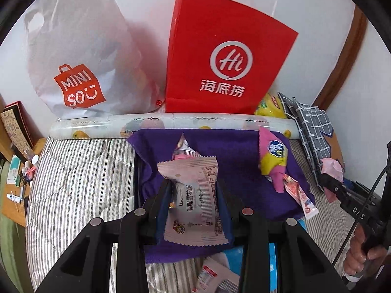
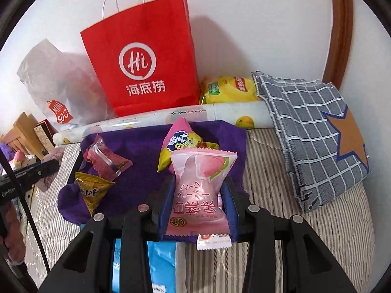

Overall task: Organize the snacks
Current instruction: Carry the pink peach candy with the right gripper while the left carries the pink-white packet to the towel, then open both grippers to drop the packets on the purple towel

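My left gripper is shut on a pale pink snowflake-crisp snack packet, held above a purple cloth. My right gripper is shut on a pink peach-flavour snack packet above the same purple cloth. On the cloth lie a pink-and-yellow snack bag, a dark pink wrapped snack and a yellow triangular snack. A thin pink stick packet lies at the cloth's right edge. The right gripper also shows at the left wrist view's right edge.
A red paper bag and a white Miniso bag stand against the wall behind a rolled printed sheet. A yellow chip bag and checked grey cloth lie at right. Striped bedding surrounds the cloth.
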The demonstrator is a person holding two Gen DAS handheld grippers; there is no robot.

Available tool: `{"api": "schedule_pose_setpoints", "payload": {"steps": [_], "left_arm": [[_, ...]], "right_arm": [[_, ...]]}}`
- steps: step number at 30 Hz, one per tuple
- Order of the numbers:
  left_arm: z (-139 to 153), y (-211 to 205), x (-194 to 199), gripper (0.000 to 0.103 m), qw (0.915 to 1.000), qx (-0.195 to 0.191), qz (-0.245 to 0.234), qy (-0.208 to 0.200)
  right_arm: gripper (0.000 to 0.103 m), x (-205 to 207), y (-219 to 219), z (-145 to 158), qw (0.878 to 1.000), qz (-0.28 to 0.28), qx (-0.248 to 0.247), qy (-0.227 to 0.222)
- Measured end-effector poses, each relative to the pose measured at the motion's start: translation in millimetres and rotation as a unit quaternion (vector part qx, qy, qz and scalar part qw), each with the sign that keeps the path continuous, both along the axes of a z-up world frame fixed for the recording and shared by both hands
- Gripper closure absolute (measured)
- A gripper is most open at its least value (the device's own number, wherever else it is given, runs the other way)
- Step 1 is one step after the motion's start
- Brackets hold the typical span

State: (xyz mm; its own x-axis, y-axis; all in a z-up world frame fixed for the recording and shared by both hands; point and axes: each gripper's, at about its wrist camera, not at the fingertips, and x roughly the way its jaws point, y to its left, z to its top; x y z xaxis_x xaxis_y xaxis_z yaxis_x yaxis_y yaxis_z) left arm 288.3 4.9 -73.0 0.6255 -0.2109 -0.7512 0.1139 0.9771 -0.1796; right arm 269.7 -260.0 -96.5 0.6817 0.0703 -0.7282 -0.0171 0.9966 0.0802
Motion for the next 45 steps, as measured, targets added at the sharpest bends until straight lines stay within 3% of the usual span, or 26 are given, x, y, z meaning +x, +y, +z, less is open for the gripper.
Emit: {"api": "schedule_pose_setpoints", "payload": {"steps": [16,31,36,38,42,45], "left_arm": [[-27.0,-17.8,30.7,0.068,0.9996,-0.005,-0.019,0.019],[-44.9,-33.4,48.1,0.066,0.9983,-0.004,-0.041,0.041],[-46.8,-33.0,47.6,0.063,0.9976,-0.010,-0.043,0.054],[-45.8,-33.6,47.1,0.047,0.9975,-0.006,-0.039,0.059],[-36.7,-33.2,37.9,0.046,0.9981,-0.002,-0.036,0.050],[-28.6,-32.1,27.5,0.046,0.9985,0.000,-0.034,0.043]], "right_arm": [[0.064,29.8,8.8,-39.6,0.999,0.019,-0.004,0.037],[0.063,46.0,22.2,-60.8,0.997,0.035,-0.047,0.052],[0.052,43.1,22.9,-58.5,0.997,0.041,-0.048,0.054],[0.049,39.4,24.5,-54.4,0.997,0.041,-0.052,0.048],[0.038,26.6,25.4,-41.1,0.998,0.036,-0.050,0.033],[0.038,13.8,22.9,-29.5,0.998,0.028,-0.045,0.021]]}}
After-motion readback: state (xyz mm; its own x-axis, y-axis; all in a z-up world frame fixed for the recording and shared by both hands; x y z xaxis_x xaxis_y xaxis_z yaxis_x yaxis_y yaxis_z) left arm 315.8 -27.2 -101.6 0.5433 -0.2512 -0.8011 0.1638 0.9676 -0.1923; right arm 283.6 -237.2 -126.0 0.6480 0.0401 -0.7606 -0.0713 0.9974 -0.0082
